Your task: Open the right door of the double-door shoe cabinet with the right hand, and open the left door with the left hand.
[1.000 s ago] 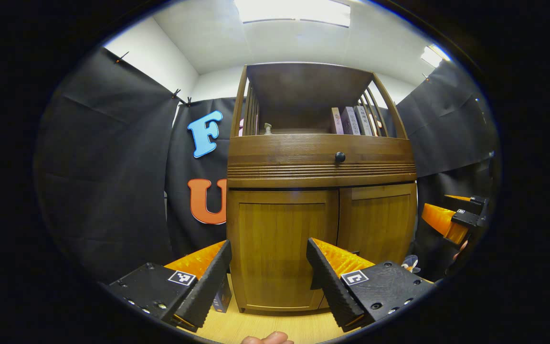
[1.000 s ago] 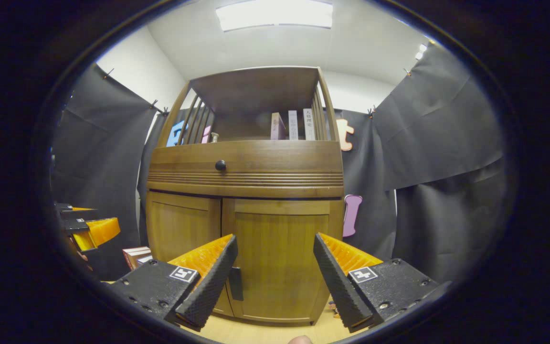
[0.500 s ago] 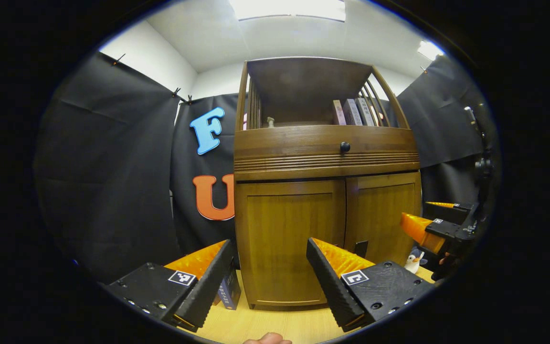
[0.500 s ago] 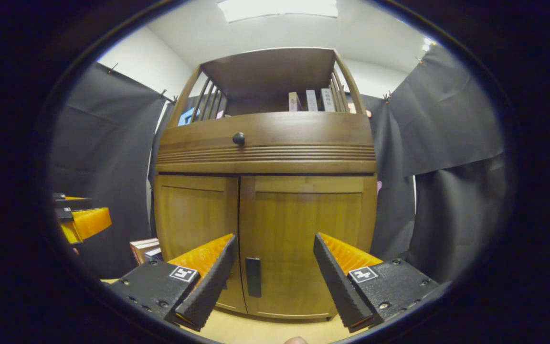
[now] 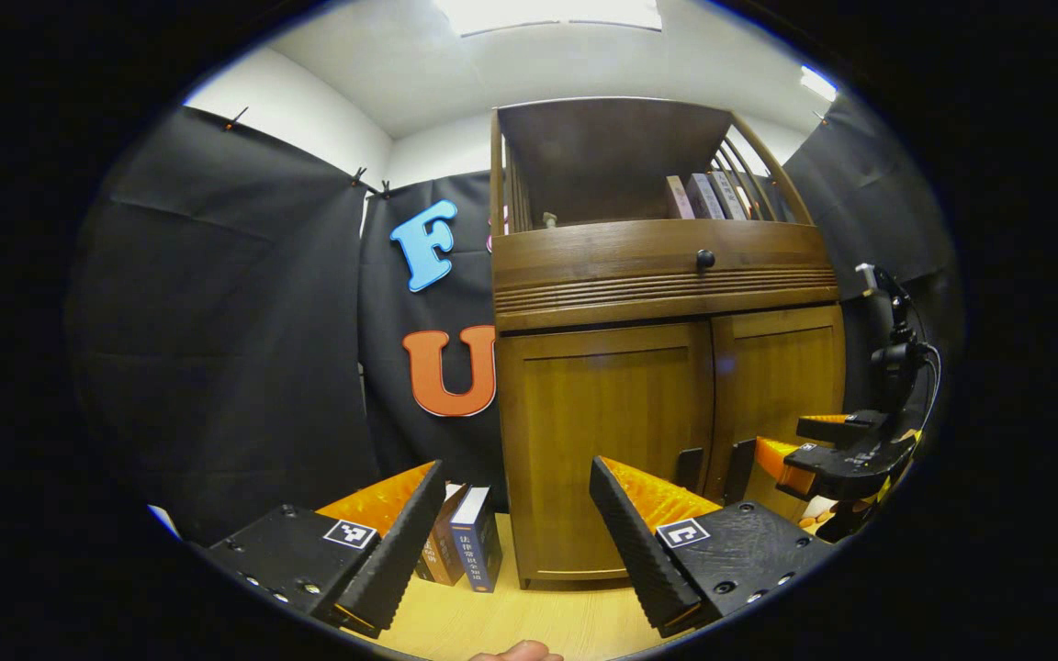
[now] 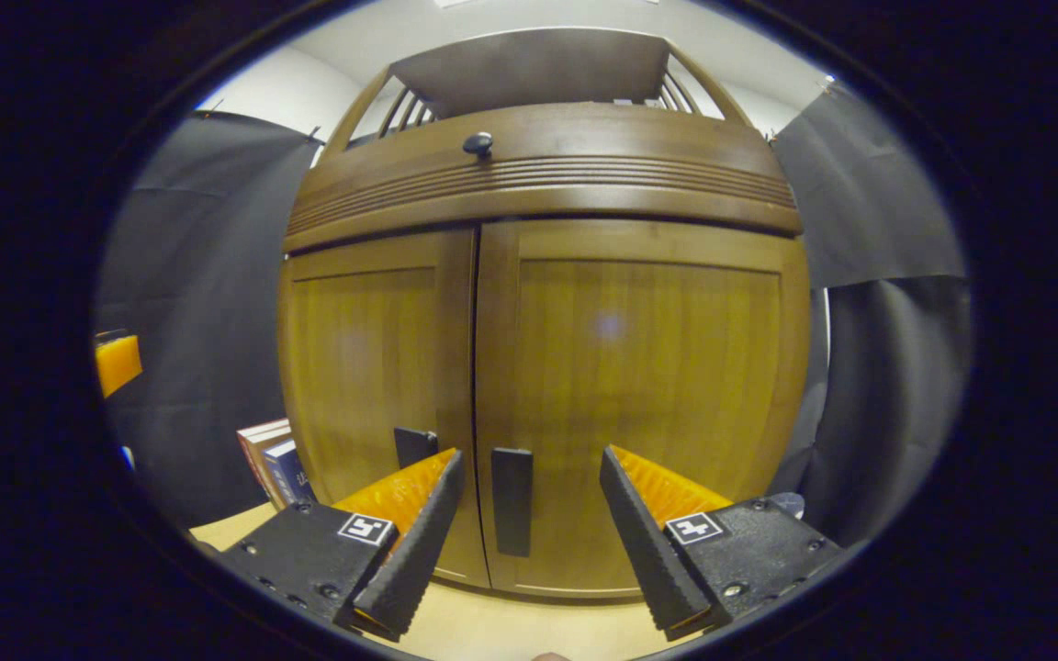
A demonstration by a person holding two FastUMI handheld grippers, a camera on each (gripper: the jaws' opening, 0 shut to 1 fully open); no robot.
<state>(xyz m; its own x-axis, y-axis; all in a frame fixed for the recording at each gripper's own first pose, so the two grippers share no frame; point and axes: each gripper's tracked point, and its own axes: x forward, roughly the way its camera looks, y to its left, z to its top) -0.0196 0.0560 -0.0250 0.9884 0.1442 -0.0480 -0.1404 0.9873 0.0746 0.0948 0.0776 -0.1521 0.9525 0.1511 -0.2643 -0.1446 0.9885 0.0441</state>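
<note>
The wooden shoe cabinet has both doors shut. In the right gripper view its right door [image 6: 648, 395] is very close, and that door's dark vertical handle [image 6: 512, 500] shows between the spread fingers of my right gripper [image 6: 529, 468], nearer the left finger, with neither finger pressing on it. The left door [image 6: 364, 367] carries its own handle [image 6: 414, 445]. In the left gripper view my left gripper [image 5: 516, 468] is open and empty, some way back from the left door [image 5: 607, 431]. The right gripper [image 5: 791, 439] hovers beside the two handles [image 5: 688, 466].
A few books [image 5: 465, 546] stand on the wooden floor against the cabinet's left side. Above the doors sit a drawer with a round knob [image 5: 704, 259] and an open shelf holding books [image 5: 708, 195]. Black cloth hangs on both sides.
The right gripper has moved in close to the cabinet and lower, bringing the right door's handle between its fingers. The left gripper has shifted left and back a little. Both doors stay shut.
</note>
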